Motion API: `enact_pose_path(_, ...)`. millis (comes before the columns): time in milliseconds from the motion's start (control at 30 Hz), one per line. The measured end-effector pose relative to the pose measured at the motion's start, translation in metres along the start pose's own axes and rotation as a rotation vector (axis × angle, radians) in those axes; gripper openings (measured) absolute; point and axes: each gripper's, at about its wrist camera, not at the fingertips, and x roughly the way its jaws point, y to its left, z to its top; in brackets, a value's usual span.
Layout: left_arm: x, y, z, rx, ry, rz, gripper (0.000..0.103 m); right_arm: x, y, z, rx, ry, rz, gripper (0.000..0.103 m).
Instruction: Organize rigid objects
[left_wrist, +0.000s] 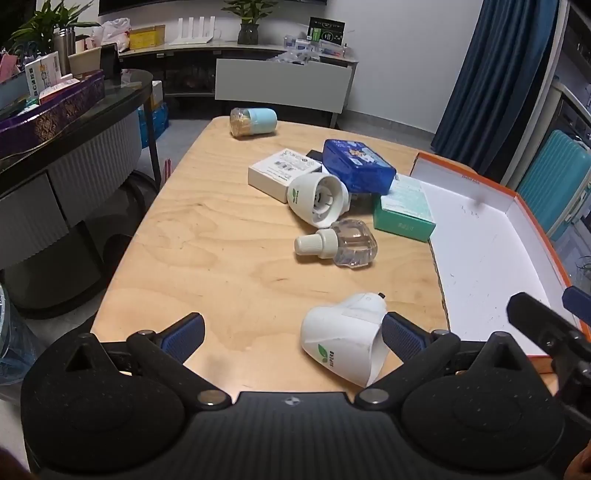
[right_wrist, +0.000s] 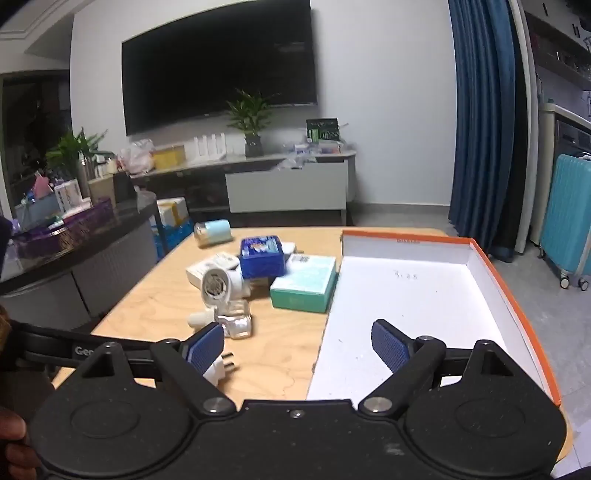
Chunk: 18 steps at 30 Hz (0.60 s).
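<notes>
A white wall (right_wrist: 388, 110) closes off the far end of the room, and a big dark television (right_wrist: 218, 62) hangs on it, switched off. Below it runs a long low cabinet (right_wrist: 288, 184) crowded with boxes, and there's a potted plant (right_wrist: 251, 122) standing right under the screen. On the right, a deep blue curtain (right_wrist: 480, 122) drops all the way to the grey floor (right_wrist: 399, 216), and a teal suitcase (right_wrist: 569, 229) stands just beside it on its wheels. Over on the left, a dark counter (left_wrist: 74, 110) with a ribbed front carries a purple box (left_wrist: 48, 114) and more greenery. Light is dim and even.
</notes>
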Motion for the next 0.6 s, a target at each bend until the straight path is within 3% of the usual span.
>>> enact_pose_path(600,0.007,-0.012,-0.004,0.038,0.021,-0.054,0.103,0.015,-0.005,0.0,0.058,0.042,0.007,0.102)
